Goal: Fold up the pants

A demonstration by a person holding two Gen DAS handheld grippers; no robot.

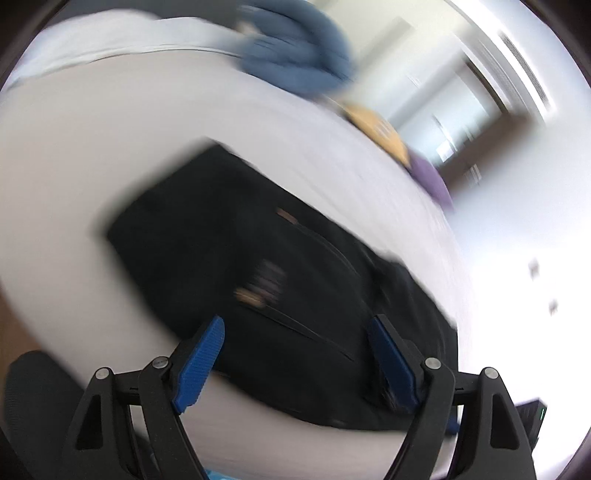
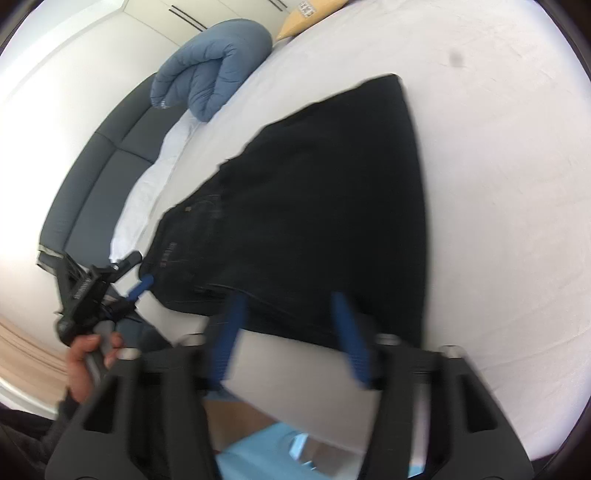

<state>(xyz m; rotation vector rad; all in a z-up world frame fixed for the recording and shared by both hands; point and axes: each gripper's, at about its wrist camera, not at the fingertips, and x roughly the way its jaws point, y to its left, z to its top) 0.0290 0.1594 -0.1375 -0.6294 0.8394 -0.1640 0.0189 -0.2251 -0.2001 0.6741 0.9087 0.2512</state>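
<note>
right hand-held gripper (image 2: 291, 332) above pants (image 2: 314, 206) edge

Pants (image 2: 325, 206) lie flat on the bed (image 2: 498, 184).
Behind them I see a rolled duvet (image 2: 214, 77); my left gripper (image 2: 136, 273) sits at their left.

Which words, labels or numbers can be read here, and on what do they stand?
None can be read.
Patch on the black pants: print too blurred.
Small tag on the pants: blurred.
Label on the tan cushion: dark marks, too small and cut off.
</note>
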